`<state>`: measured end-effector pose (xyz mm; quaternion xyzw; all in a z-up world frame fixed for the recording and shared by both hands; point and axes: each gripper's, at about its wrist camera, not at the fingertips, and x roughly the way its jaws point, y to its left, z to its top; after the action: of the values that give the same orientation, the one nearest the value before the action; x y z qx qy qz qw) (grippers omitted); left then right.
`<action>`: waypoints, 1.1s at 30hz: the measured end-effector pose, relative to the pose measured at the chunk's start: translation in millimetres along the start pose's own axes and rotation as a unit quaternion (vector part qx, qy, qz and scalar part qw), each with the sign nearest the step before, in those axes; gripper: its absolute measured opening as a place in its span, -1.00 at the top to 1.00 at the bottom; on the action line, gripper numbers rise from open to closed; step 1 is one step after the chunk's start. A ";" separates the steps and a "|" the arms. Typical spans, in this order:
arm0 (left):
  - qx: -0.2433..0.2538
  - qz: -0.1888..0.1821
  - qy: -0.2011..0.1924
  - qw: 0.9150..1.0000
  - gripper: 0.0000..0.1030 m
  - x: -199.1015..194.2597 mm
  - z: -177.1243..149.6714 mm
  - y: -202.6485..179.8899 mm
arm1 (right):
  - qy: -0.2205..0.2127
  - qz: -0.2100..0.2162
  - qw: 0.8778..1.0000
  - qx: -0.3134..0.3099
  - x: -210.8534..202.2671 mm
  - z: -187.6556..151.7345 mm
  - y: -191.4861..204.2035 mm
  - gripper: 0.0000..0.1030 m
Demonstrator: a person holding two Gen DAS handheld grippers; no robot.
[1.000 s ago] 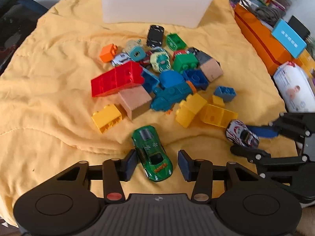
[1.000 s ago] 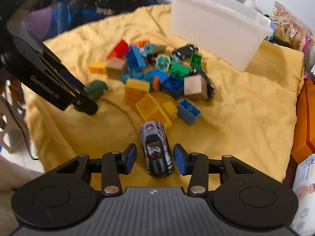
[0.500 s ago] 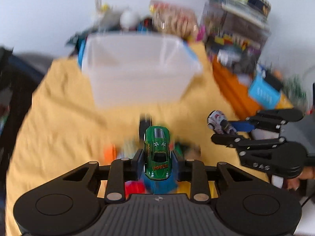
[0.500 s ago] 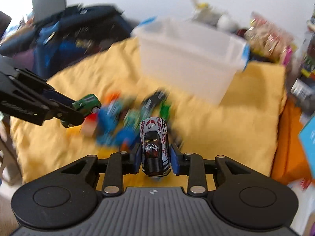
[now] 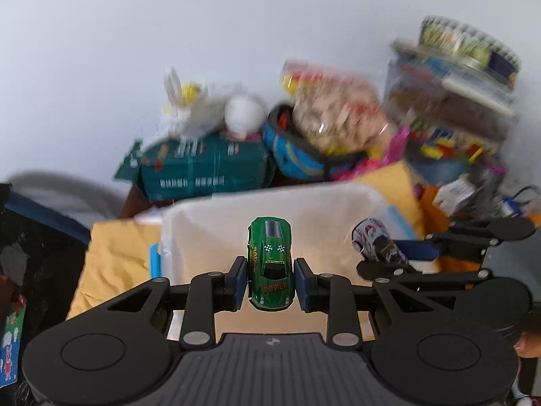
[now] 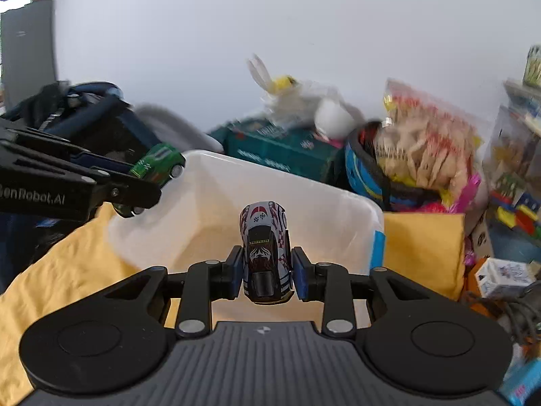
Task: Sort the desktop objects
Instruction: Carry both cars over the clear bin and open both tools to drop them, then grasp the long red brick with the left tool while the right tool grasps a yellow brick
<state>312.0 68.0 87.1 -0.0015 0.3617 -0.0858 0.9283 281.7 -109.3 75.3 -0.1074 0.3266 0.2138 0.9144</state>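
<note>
Left hand-held gripper (image 5: 269, 282): clamped narrow on the green toy car (image 5: 269, 264), blue pads pressed against both flanks, nose pointed away from the camera, "POWER" lettering readable on the rear. Jaws were closing within the last second, then the width settled with the car between them.

Right hand-held gripper (image 6: 267, 272): clamped on the white-and-red toy car (image 6: 265, 253), checkered mark on its roof, dark rear end toward the camera. Jaws likewise closed onto it within the last second, then settled.

Both cars are held in the air over the open translucent white bin (image 6: 338, 203), seen at frame centre in both views; the bin sits on the yellow cloth (image 6: 67, 270). No contact between either car and the bin is seen.

Cross-views: the right gripper with its car appears centre right in the left wrist view; the left gripper with the green car appears at left in the right wrist view, near the bin's left rim.

Background is motion-blurred: a dark green box (image 5: 203, 165), a snack bag (image 5: 338, 115), a white plush (image 6: 304, 101) against the wall.
</note>
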 end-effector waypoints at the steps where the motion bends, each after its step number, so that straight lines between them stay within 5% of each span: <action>1: -0.002 0.000 0.013 1.000 0.36 12.8 -1.3 1.5 | 0.006 -0.003 1.000 0.007 7.0 1.3 -0.6 0.35; 7: 0.004 0.012 0.082 0.997 0.35 70.2 -16.2 0.0 | 0.073 -0.009 0.997 0.025 64.3 0.3 -7.8 0.34; 14: -0.006 -0.004 0.026 1.000 0.20 19.1 -13.8 0.6 | 0.087 -0.010 0.996 0.035 69.0 -8.9 -8.5 0.27; 17: -0.016 -0.011 -0.011 1.000 -0.25 -20.7 -20.7 -0.1 | 0.061 -0.003 0.998 0.032 47.1 -4.2 -5.5 0.26; 23: -0.018 -0.005 -0.005 1.000 -0.33 -72.8 -80.2 -8.7 | 0.000 0.029 0.999 0.033 -14.5 -15.9 -2.1 0.12; 32: -0.040 -0.006 0.077 0.996 -0.32 -69.1 -193.8 -26.3 | 0.041 0.065 0.997 0.014 -36.1 -101.7 14.6 0.06; 33: -0.035 -0.001 0.084 0.996 -0.15 -64.9 -200.2 -28.9 | 0.049 0.066 0.996 0.016 -36.2 -110.8 16.5 0.06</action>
<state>125.9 61.8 -15.2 -0.0269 0.4410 -0.0734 0.8941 187.8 -143.6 13.0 -0.0816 0.3807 0.2635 0.8826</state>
